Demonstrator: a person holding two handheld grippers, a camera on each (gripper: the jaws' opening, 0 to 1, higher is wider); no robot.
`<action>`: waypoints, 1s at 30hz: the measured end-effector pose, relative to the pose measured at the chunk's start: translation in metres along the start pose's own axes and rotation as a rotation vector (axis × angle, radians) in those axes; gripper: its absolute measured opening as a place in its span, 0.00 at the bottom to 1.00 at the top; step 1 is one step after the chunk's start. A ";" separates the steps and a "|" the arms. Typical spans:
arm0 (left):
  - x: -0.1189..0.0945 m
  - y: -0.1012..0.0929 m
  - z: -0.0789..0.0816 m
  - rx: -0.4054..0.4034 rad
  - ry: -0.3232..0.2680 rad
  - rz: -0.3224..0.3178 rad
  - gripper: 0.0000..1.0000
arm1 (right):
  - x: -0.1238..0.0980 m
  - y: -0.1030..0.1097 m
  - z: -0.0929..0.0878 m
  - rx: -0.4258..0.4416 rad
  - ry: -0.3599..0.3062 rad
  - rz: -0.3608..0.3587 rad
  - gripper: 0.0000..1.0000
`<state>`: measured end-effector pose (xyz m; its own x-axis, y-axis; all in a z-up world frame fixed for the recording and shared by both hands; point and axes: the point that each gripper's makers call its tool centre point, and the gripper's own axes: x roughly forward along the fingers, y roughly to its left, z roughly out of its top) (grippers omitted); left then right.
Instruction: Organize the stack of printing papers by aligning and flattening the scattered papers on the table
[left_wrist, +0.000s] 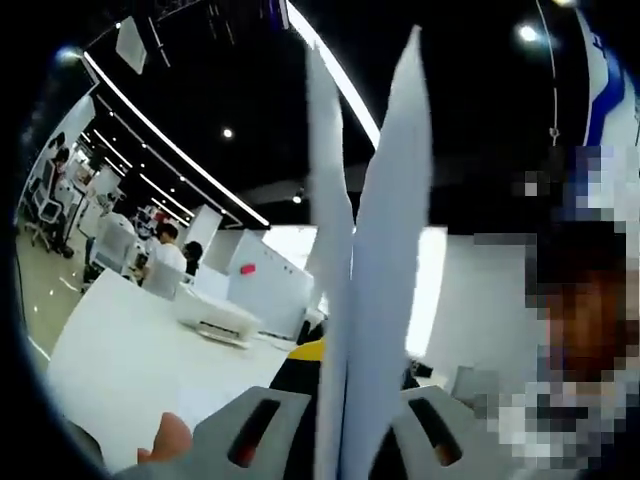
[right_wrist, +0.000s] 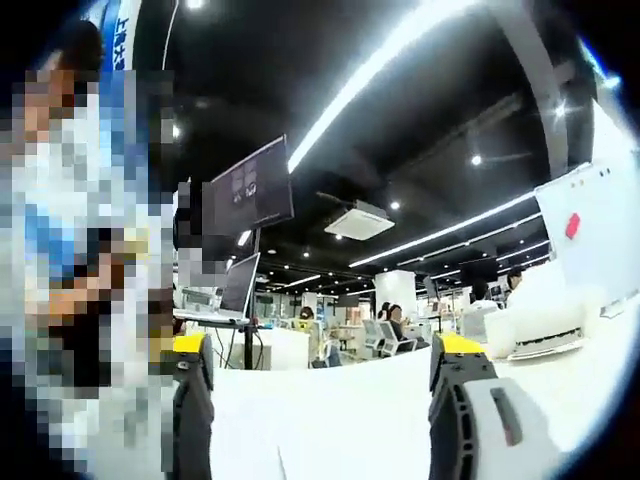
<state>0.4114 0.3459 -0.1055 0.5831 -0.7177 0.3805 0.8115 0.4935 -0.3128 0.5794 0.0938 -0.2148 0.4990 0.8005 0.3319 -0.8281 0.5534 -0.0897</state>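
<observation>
The left claw (left_wrist: 345, 425) is clenching on papers (left_wrist: 365, 260), its grey jaws pressing in from both sides at the bottom of the left gripper view. The sheets are standing edge-on, rising from between the jaws and fanning apart slightly toward their tips. A fingertip (left_wrist: 168, 440) is showing just beside the left jaw. Beyond it the white desk (left_wrist: 130, 350) is stretching away, and a white box-like device (left_wrist: 215, 318) is sitting on it, well apart from the claw. Farther off, people are sitting at other desks under long ceiling light strips.

The right claw (right_wrist: 320, 420) is hanging released, its jaws standing wide apart with nothing between them. It is hovering over white desk surface (right_wrist: 330, 410); whether that white patch includes loose sheets, I cannot tell. A monitor (right_wrist: 250, 185) on a stand is rising behind the left jaw, with a laptop (right_wrist: 238, 285) below it.
</observation>
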 end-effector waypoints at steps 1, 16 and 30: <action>0.000 0.000 0.000 0.002 0.002 -0.001 0.06 | 0.000 -0.003 0.000 0.013 0.010 -0.023 0.81; 0.003 -0.003 0.004 0.026 -0.008 -0.010 0.06 | -0.003 0.012 0.025 0.132 -0.133 0.061 0.90; -0.004 -0.006 0.009 0.034 -0.030 -0.007 0.06 | 0.004 0.014 -0.019 0.126 0.050 0.038 0.80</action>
<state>0.4043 0.3502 -0.0974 0.5779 -0.7064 0.4087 0.8161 0.5055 -0.2803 0.5750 0.1089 -0.2328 0.4766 0.8322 0.2834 -0.8703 0.4921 0.0183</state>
